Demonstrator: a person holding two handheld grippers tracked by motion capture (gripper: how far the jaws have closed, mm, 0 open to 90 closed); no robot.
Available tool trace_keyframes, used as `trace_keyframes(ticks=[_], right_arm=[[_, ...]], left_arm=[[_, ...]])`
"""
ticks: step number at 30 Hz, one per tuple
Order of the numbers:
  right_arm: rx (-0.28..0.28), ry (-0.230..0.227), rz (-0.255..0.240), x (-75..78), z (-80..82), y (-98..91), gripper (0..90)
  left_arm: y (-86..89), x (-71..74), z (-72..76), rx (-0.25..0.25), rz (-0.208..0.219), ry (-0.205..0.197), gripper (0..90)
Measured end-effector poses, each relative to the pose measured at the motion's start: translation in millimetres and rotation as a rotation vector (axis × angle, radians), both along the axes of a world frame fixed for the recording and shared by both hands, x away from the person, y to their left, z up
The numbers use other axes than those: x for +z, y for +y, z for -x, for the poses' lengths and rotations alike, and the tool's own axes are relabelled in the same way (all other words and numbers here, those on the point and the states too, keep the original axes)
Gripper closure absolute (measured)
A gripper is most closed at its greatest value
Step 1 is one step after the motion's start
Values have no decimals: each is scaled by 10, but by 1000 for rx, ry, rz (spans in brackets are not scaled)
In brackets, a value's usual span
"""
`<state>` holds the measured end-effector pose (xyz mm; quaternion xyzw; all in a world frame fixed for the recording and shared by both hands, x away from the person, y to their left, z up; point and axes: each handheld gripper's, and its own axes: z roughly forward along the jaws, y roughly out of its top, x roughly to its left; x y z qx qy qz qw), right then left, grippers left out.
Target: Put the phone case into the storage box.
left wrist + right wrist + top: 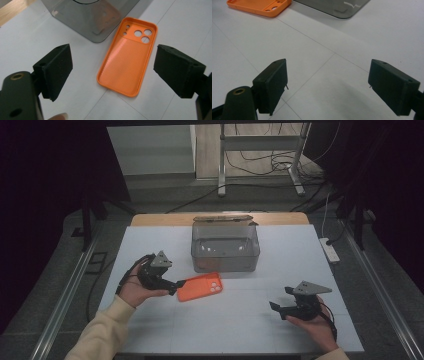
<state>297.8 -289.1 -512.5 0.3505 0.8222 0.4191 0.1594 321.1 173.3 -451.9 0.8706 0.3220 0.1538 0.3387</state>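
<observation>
Matt orange plastic phone case [128,56], dimpled inside; glossy translucent bin [225,247].

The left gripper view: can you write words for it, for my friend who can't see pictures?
An orange plastic phone case lies inside-up on a white table, camera holes at its far end, between the left gripper's two open black jaws. Beyond it stands a smoky clear plastic box.

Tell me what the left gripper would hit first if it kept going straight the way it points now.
Most likely the orange phone case, lying flat on the table straight ahead of the open left gripper, between the lines of its fingers. The grey box sits beyond it.
</observation>
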Motion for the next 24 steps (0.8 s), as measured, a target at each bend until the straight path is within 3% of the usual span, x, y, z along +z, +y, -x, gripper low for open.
trace_keyframes(ticks=[24], right_arm=[[-10,-5,4,7,2,-17,163]], left_arm=[[-149,-8,-254,-28,-54,19,153]])
